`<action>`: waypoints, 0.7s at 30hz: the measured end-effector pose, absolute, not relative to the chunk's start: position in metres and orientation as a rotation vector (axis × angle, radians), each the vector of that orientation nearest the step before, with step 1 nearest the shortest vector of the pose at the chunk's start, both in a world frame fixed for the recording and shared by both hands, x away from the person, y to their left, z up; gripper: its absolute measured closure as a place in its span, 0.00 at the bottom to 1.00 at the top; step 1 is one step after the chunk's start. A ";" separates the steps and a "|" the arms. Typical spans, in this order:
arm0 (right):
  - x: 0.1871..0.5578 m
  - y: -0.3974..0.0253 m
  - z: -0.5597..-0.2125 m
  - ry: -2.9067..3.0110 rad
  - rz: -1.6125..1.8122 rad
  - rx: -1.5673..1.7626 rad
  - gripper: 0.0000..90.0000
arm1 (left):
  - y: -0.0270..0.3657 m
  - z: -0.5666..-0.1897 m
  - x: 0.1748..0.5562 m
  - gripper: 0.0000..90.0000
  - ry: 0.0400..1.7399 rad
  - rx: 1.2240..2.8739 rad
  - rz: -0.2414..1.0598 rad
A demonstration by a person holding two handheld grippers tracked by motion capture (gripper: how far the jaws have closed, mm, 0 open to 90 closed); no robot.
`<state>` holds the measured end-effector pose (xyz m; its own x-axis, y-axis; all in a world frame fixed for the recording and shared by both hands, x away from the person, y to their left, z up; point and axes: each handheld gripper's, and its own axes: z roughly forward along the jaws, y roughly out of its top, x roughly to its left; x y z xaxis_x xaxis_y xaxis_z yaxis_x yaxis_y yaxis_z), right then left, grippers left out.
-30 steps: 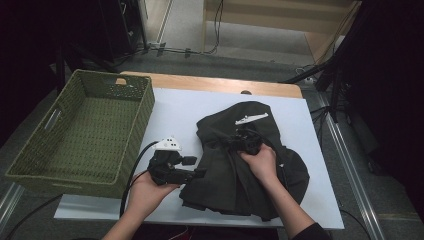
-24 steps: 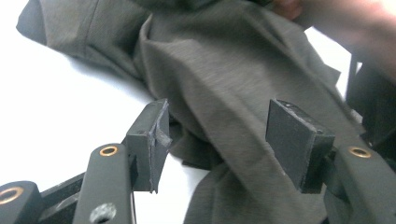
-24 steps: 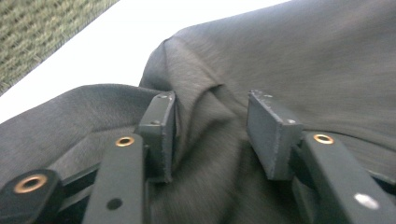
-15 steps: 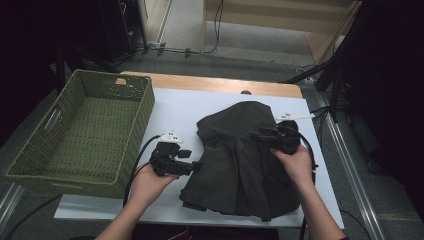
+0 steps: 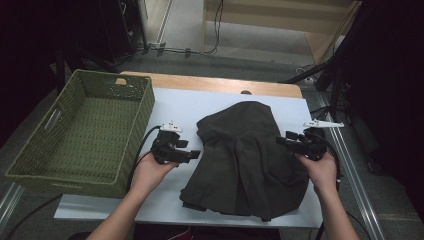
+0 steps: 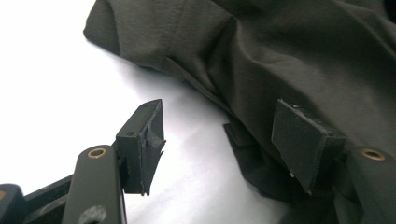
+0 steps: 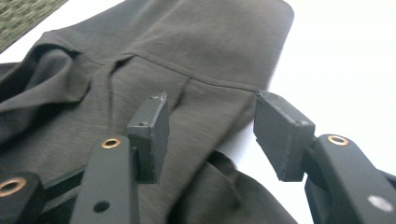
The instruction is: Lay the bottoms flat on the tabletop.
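Green woven basket [image 5: 85, 135] at left edge of white table [image 5: 180, 107], handle slot in near side. Cables [image 5: 185, 50] on floor beyond.

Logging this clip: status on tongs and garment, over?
Left tongs open at garment's left edge. Right tongs open at its right edge. Garment lies crumpled on table. Basket off left, nothing blocking.
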<state>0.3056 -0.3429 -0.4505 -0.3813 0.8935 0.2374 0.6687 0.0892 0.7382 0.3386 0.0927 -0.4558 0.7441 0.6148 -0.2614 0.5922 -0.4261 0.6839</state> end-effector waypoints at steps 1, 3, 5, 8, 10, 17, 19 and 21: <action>0.305 -0.346 -0.451 2.088 1.163 1.560 0.49 | 0.092 -0.457 0.340 0.39 0.909 2.139 0.038; 0.302 -0.350 -0.452 2.077 1.134 1.567 0.50 | 0.091 -0.458 0.345 0.39 0.918 2.150 0.038; 0.300 -0.355 -0.455 2.072 1.119 1.574 0.50 | 0.090 -0.458 0.349 0.39 0.916 2.157 0.065; 0.300 -0.360 -0.462 2.057 1.093 1.589 0.50 | 0.087 -0.458 0.355 0.39 0.920 2.139 0.058; 0.302 -0.363 -0.467 2.047 1.088 1.613 0.49 | 0.085 -0.459 0.359 0.39 0.919 2.137 0.069; 0.311 -0.363 -0.475 2.029 1.062 1.617 0.49 | 0.076 -0.462 0.372 0.39 0.928 2.161 0.103; 0.313 -0.364 -0.476 2.021 1.054 1.625 0.49 | 0.074 -0.462 0.376 0.39 0.929 2.158 0.114; 0.317 -0.364 -0.478 1.999 1.046 1.643 0.46 | 0.071 -0.463 0.380 0.39 0.926 2.159 0.116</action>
<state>0.3167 -0.3643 -0.4776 -0.2669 0.9464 0.1819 0.6888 0.0553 0.7228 0.3804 0.0712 -0.4630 0.7315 0.6512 -0.2023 0.5808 -0.4397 0.6851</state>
